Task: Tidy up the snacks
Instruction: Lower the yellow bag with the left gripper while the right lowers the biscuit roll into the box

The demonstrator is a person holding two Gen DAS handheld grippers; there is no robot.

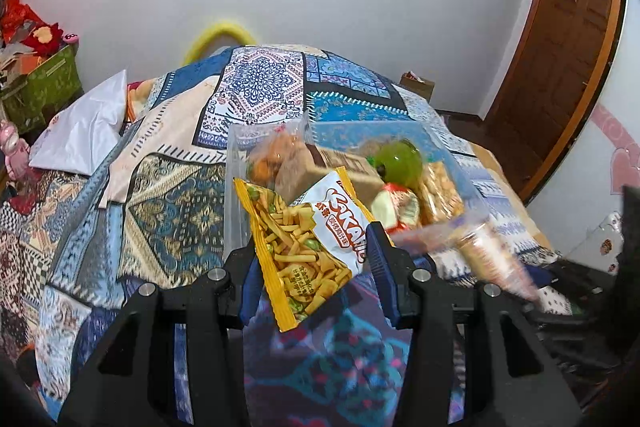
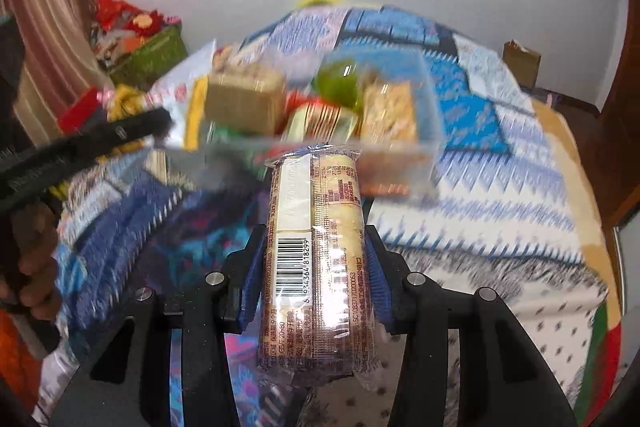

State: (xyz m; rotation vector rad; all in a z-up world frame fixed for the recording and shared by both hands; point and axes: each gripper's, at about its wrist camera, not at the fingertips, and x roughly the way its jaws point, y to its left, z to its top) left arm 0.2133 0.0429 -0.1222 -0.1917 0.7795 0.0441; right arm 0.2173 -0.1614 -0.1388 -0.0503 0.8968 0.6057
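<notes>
My left gripper (image 1: 314,263) is shut on a yellow and white snack bag (image 1: 308,243) of fried sticks, held just before a clear plastic box (image 1: 456,163). The box holds a green ball (image 1: 400,159), a brown packet (image 1: 340,163) and other snacks. My right gripper (image 2: 316,267) is shut on a long clear cracker pack (image 2: 316,267) with a barcode, held in front of the same box (image 2: 430,131). The cracker pack shows blurred at the right of the left wrist view (image 1: 492,259).
A patterned blue quilt (image 1: 256,87) covers the bed under the box. A white pillow (image 1: 84,123) and a green box (image 1: 40,87) of toys lie at the left. A wooden door (image 1: 560,59) stands at the right. The left gripper shows at the left of the right wrist view (image 2: 80,147).
</notes>
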